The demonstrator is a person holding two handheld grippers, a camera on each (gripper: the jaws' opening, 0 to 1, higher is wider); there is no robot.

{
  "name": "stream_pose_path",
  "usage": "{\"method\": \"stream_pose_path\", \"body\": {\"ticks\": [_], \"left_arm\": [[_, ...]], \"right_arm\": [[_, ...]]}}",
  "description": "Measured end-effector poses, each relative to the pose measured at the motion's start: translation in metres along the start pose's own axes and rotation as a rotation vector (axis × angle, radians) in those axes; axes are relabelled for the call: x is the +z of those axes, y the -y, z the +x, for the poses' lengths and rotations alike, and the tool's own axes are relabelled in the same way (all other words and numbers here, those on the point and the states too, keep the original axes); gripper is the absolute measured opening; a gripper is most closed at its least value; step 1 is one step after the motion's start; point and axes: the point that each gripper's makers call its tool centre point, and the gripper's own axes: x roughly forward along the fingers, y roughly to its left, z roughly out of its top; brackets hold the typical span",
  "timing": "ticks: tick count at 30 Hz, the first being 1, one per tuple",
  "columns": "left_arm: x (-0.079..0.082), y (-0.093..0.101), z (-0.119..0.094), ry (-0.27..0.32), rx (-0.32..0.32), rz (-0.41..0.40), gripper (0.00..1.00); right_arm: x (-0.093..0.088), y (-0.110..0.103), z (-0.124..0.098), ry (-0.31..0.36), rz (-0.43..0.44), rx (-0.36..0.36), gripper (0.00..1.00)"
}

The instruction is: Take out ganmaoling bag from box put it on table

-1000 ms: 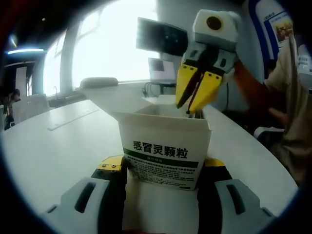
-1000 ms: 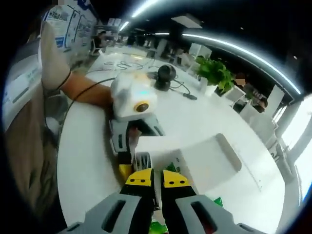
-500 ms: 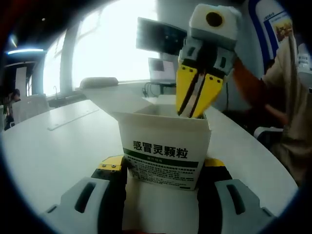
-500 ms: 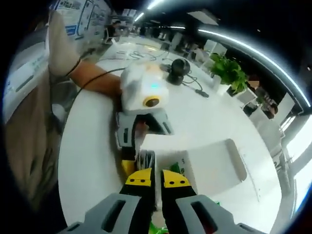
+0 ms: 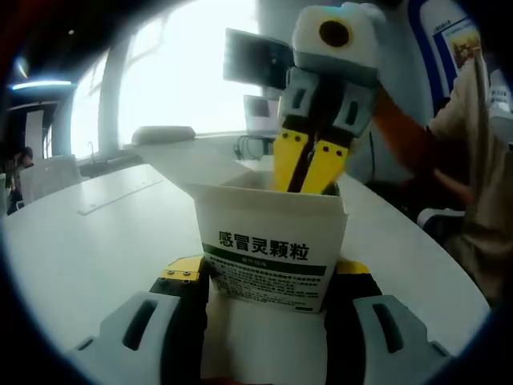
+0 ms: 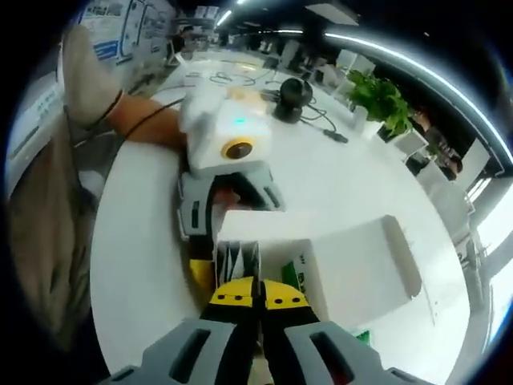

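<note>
A white table (image 5: 96, 233) spreads out on both sides of the left tongs (image 5: 264, 293). Beyond their tips, at the far edge, stand two dark monitors (image 5: 255, 60) before a bright window (image 5: 188, 68) — the smaller one lower down. Ahead of the right tongs (image 6: 258, 295), well past the tips, a round black device (image 6: 292, 95) with trailing cables (image 6: 329, 128) lies on the table; a leafy green plant (image 6: 380, 95) stands further off to the right — beside a white chair (image 6: 410, 144).
</note>
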Motion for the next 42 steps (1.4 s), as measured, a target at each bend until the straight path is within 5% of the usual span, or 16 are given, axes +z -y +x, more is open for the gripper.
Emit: {"method": "stream_pose_path", "body": {"ticks": [7,18,31,42], "left_arm": [[0.000,0.000,0.000,0.000,0.000,-0.002,0.49],[0.000,0.000,0.001,0.000,0.001,-0.004,0.49],[0.000,0.000,0.001,-0.002,0.001,-0.003,0.49],[0.000,0.000,0.001,-0.001,0.001,-0.004,0.49]], "right_arm": [[-0.002,0.004,-0.003,0.002,0.039,-0.010,0.00],[0.011,0.017,-0.031,0.120,0.129,-0.081,0.00],[0.018,0.041,-0.080,0.338,0.352,-0.192,0.00],[-0.005,0.050,-0.129,0.479,0.500,-0.304,0.00]]}}
